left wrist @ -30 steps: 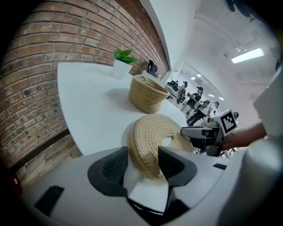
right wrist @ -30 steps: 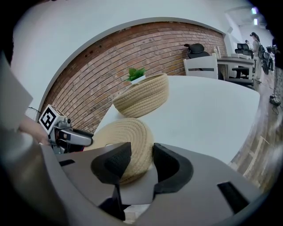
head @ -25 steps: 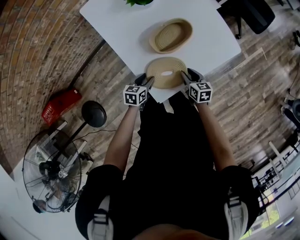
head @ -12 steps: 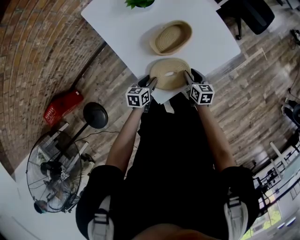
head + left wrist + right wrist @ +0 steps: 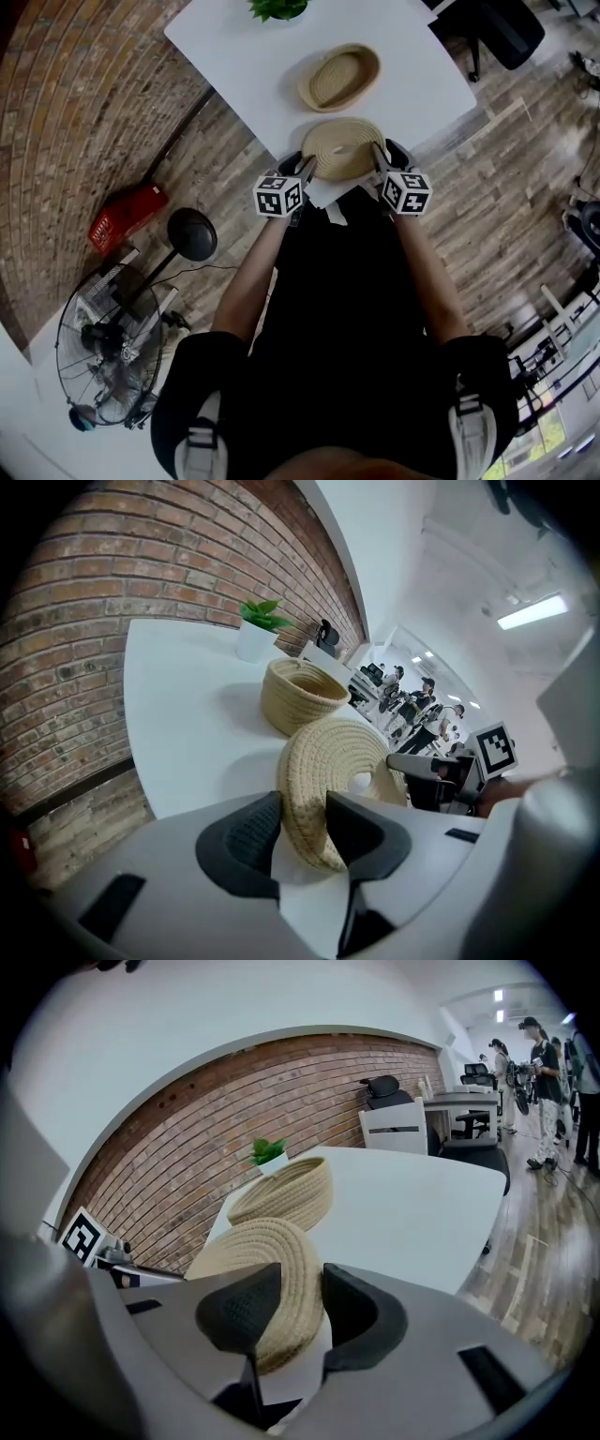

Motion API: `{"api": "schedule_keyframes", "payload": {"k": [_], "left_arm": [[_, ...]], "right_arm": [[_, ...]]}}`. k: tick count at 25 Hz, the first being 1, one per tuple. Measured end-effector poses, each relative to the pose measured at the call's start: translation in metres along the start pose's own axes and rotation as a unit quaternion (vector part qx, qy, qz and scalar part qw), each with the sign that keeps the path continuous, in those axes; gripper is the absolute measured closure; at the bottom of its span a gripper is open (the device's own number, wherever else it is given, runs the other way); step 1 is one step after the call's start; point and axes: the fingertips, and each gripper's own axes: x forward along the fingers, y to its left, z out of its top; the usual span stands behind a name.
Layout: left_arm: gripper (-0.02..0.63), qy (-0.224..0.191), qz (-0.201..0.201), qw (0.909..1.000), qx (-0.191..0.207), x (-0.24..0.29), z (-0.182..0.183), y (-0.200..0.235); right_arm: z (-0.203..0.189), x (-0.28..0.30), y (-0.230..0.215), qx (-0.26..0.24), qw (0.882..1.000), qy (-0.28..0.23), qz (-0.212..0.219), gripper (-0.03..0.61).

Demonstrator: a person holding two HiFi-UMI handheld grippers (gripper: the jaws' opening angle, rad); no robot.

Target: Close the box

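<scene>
The round woven lid [image 5: 342, 148] with a hole in its middle hangs over the near corner of the white table [image 5: 412, 66]. My left gripper [image 5: 302, 169] is shut on its left rim and my right gripper [image 5: 378, 159] is shut on its right rim. In the left gripper view the lid [image 5: 328, 771] fills the gap of my left gripper [image 5: 302, 822]. In the right gripper view the lid [image 5: 258, 1251] sits the same way in my right gripper [image 5: 302, 1309]. Both pairs of jaws have just been closing on the rim. The open woven basket [image 5: 339, 77] stands farther back.
A potted plant [image 5: 277, 7] stands at the table's far edge, behind the basket. On the wooden floor to the left are a red object [image 5: 127, 214], a black round lamp [image 5: 187, 234] and a fan [image 5: 103, 347]. A brick wall runs along the left.
Both grippers have risen a little with the lid between them, and the lid has shifted slightly towards the basket. The basket and plant have not moved.
</scene>
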Motion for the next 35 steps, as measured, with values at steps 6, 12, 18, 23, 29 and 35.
{"api": "schedule_keyframes", "payload": {"k": [6,12,18,23,29,35], "left_arm": [[0.454,-0.009,-0.013,0.9999,0.002,0.001,0.008,-0.018],[0.456,-0.022,-0.022,0.9995,0.007,0.003,0.024,-0.034],[0.456,-0.044,-0.02,0.9988,-0.007,0.0,0.042,-0.042],[0.459,-0.063,-0.02,0.9977,-0.016,-0.001,0.062,-0.041],[0.462,-0.071,-0.015,0.9972,-0.018,-0.001,0.084,-0.028],[0.462,-0.074,-0.014,0.9969,-0.026,0.006,0.1,-0.017]], "right_arm": [[0.012,-0.015,-0.009,0.007,1.0,-0.018,-0.019,0.445],[0.033,-0.025,-0.019,0.005,0.999,-0.044,-0.032,0.445],[0.067,-0.019,-0.019,-0.015,0.997,-0.07,-0.03,0.445],[0.091,-0.012,-0.017,-0.021,0.996,-0.084,-0.025,0.445],[0.109,0.003,-0.009,-0.026,0.996,-0.083,-0.016,0.445],[0.133,0.022,-0.006,-0.031,0.996,-0.084,-0.004,0.445]]}}
